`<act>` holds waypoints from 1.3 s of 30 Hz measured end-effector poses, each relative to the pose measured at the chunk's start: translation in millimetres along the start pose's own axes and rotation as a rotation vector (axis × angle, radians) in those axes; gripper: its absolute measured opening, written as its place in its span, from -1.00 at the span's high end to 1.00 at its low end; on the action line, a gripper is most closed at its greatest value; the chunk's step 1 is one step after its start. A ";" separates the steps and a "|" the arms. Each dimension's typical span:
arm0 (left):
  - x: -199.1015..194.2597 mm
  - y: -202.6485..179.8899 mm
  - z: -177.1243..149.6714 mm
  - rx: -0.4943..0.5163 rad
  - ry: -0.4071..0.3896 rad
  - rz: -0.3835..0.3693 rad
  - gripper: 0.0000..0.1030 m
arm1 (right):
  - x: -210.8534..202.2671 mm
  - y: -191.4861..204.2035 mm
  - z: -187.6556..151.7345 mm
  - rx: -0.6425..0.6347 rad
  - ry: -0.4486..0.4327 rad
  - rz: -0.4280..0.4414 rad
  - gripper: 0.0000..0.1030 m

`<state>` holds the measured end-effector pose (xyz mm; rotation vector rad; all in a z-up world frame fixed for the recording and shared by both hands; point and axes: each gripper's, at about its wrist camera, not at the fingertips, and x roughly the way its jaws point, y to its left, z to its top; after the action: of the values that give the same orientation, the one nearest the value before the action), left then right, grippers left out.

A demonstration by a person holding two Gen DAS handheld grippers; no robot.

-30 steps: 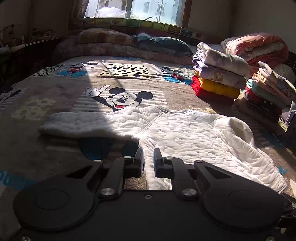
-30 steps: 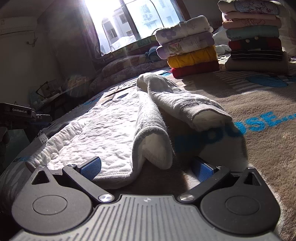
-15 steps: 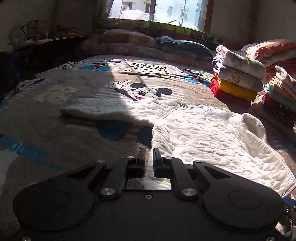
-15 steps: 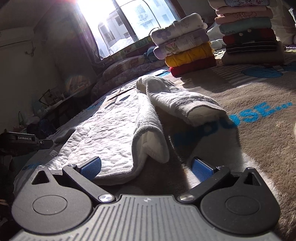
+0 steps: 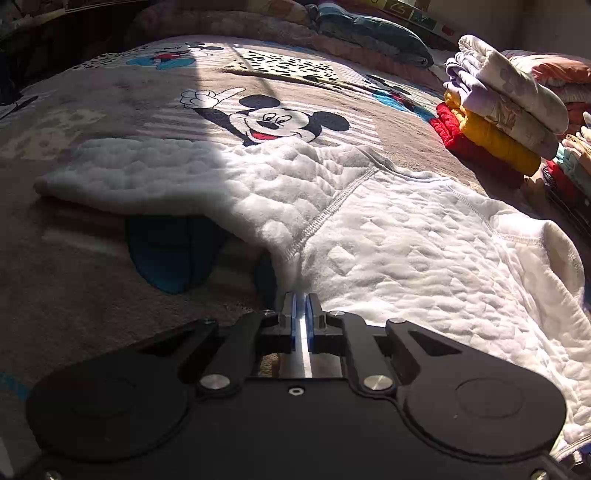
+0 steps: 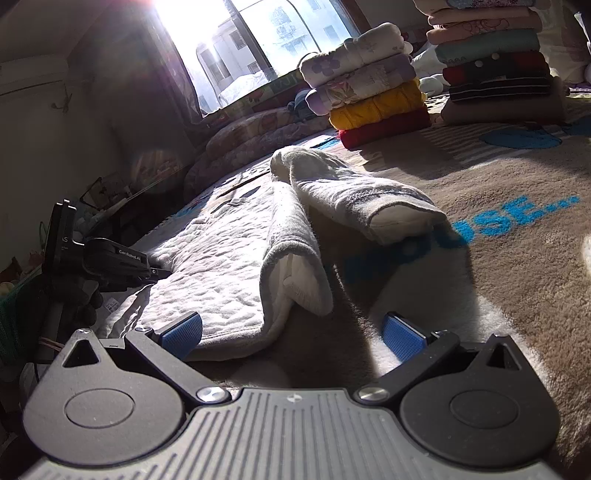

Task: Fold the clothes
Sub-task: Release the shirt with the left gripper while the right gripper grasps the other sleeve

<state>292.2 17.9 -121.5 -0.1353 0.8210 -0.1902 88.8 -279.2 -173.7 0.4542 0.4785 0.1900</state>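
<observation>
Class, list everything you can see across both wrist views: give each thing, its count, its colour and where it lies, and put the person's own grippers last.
quilted top: one, white, spread flat on the blanket, one sleeve out to the side.
cartoon-mouse blanket: one, tan with blue and black prints, covering the bed.
near stack of folded clothes: one, floral whites over yellow over red, beyond the top.
far stack of folded clothes: one, pink, teal, dark red and striped layers, further right.
rolled bedding: several pieces, patterned and dark teal, along the window.
window: one, bright, behind the bed.
left gripper: black with blue pads, jaws nearly shut at the top's side edge.
right gripper: black with blue pads, open at the top's hem.
</observation>
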 end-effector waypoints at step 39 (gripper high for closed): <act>-109.5 -108.7 -136.2 0.226 -0.361 -0.147 0.51 | 25.5 -100.5 28.7 1.060 -0.113 0.087 0.17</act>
<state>106.4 -70.2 -114.4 -0.0147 0.4256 -0.3833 132.0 -371.7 -207.7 1.5153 0.4203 -0.0251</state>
